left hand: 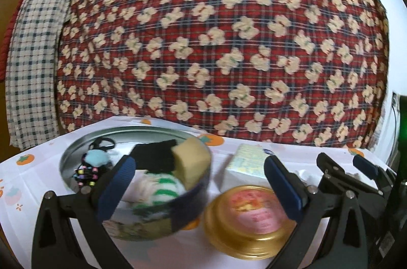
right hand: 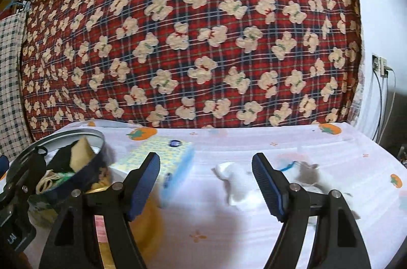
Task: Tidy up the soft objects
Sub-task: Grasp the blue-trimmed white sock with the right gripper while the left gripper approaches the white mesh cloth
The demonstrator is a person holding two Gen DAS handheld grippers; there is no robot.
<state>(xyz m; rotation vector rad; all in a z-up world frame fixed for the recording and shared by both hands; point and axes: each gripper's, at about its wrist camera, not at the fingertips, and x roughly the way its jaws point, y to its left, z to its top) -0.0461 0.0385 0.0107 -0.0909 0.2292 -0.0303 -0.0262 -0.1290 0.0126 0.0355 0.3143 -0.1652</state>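
Soft objects sit in two groups on the white tabletop with its orange fruit print. Most are piled inside a round metal tin with a dark blue patterned wall: a yellow sponge block leaning against the rim, a black folded cloth just behind it, a white-and-green striped fluffy sock in front, a light blue pompom hair tie and a black beaded band with coloured squares toward the left side.

The other group lies loose on the tabletop in the right wrist view: a white fuzzy soft piece between the fingers' line of sight, and a grey fluffy piece with a bit of blue cord just beside it, partly hidden behind the right finger.

The left hand-held gripper has its jaws spread wide and holds nothing; its left finger overlaps the tin's interior in view. The right hand-held gripper is likewise spread apart and empty, above the white fuzzy piece.

A round gold-rimmed tin lid with a pink label lies just beside the tin, and a pale yellow-and-blue tissue pack lies behind it. A red plaid quilt with cream bears hangs behind the tabletop.
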